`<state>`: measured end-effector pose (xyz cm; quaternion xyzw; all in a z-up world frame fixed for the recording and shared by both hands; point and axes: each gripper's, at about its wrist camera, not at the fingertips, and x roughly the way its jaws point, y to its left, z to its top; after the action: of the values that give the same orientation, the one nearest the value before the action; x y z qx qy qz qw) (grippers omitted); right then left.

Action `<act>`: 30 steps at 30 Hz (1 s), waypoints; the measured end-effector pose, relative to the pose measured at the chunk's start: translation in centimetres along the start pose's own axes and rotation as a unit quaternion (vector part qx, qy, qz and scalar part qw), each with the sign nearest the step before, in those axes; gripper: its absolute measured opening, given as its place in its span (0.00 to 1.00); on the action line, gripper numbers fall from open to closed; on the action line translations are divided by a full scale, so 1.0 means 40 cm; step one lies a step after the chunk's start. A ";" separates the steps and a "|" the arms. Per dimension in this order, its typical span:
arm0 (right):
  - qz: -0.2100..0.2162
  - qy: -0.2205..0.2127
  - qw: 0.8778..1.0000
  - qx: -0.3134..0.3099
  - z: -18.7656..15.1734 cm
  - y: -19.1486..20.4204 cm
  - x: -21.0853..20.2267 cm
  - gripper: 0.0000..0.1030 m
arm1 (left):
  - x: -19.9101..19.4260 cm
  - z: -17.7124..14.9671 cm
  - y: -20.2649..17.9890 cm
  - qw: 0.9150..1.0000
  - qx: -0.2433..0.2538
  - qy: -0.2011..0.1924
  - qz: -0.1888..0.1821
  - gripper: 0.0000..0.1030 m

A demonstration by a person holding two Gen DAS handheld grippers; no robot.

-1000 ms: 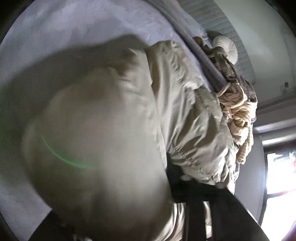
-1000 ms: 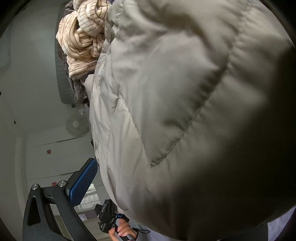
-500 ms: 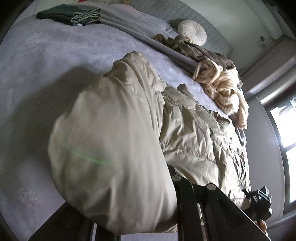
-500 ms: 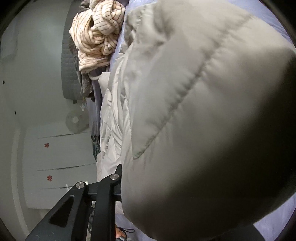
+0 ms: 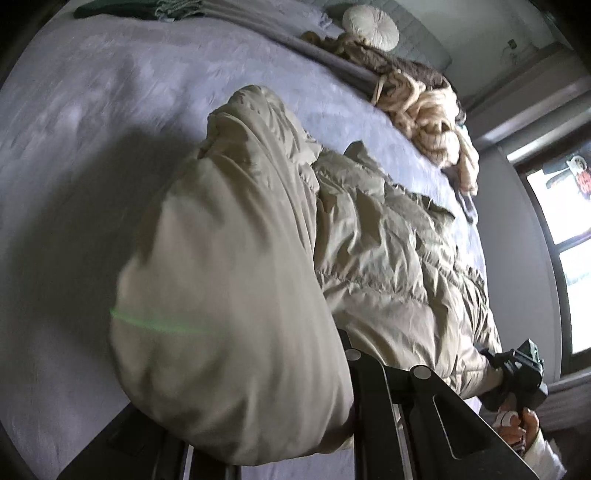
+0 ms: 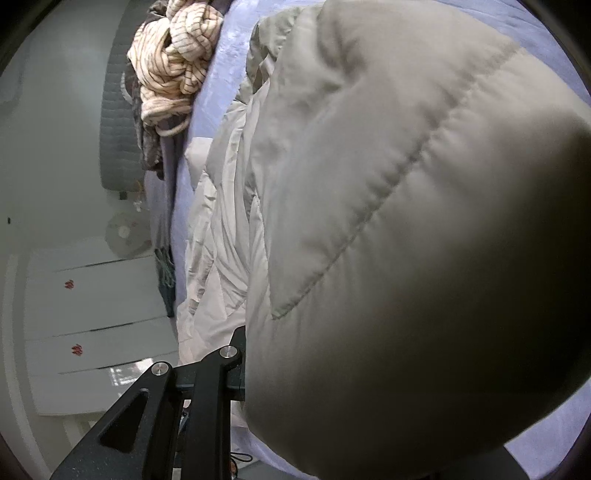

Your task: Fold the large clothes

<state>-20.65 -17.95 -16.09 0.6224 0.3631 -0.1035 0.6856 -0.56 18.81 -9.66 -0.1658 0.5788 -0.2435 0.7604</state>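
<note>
Beige puffer jacket (image 6: 388, 240) bulging over right tongs (image 6: 258, 369), striped garment (image 6: 173, 62) beyond

Fingertips of both grippers buried under the puffy jacket (image 5: 229, 332); bed (image 5: 74, 155) blurred at nine o'clock; hand (image 5: 524, 424) cropped at four.

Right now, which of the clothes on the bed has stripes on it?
The cream striped garment, bunched in a heap near the far edge of the bed. The puffy beige jacket is plain, and so is the dark green folded piece.
</note>
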 end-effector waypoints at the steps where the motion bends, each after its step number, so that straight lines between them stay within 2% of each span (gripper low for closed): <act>1: -0.007 0.003 1.000 0.000 -0.021 -0.008 -0.012 0.24 | -0.008 -0.020 0.008 1.000 -0.003 0.005 0.002 0.17; 5: -0.020 0.019 1.000 0.011 -0.076 -0.048 -0.043 0.25 | -0.022 -0.099 0.042 0.999 -0.017 0.030 0.019 0.18; 7: -0.031 0.027 0.999 0.020 -0.088 -0.071 -0.055 0.33 | -0.027 -0.125 0.057 0.998 -0.031 0.038 0.033 0.19; 8: -0.040 0.028 0.999 0.021 -0.085 -0.069 -0.058 0.35 | -0.034 -0.131 0.063 0.998 -0.036 0.038 0.041 0.25; 11: -0.071 0.016 0.997 0.014 -0.066 -0.050 -0.081 0.44 | -0.065 -0.140 0.080 0.997 -0.050 0.031 0.055 0.26; 19: -0.109 -0.043 0.992 0.043 -0.053 -0.114 -0.199 0.46 | -0.136 -0.175 0.118 0.995 -0.065 0.027 0.078 0.26; 22: -0.143 -0.055 0.987 0.043 -0.057 -0.132 -0.222 0.46 | -0.147 -0.181 0.126 0.993 -0.072 0.021 0.090 0.26; 26: -0.193 -0.057 0.979 0.028 -0.058 -0.140 -0.230 0.46 | -0.125 -0.198 0.161 0.988 -0.086 0.028 0.125 0.26; 27: -0.203 -0.055 0.977 0.023 -0.057 -0.142 -0.230 0.46 | -0.116 -0.204 0.180 0.986 -0.099 0.029 0.134 0.29; 28: -0.219 -0.050 0.974 0.014 -0.056 -0.144 -0.225 0.46 | -0.109 -0.207 0.196 0.984 -0.109 0.030 0.137 0.37; 29: -0.229 -0.046 0.972 0.007 -0.053 -0.145 -0.216 0.46 | -0.104 -0.210 0.212 0.981 -0.122 0.029 0.147 0.55; 30: -0.237 -0.042 0.971 0.004 -0.051 -0.145 -0.209 0.46 | -0.105 -0.212 0.226 0.979 -0.133 0.022 0.155 0.56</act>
<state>-30.82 -19.84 -15.30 0.5163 0.4707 -0.2906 0.6538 -8.00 28.91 -13.48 -0.1684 0.6410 -0.0471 0.7474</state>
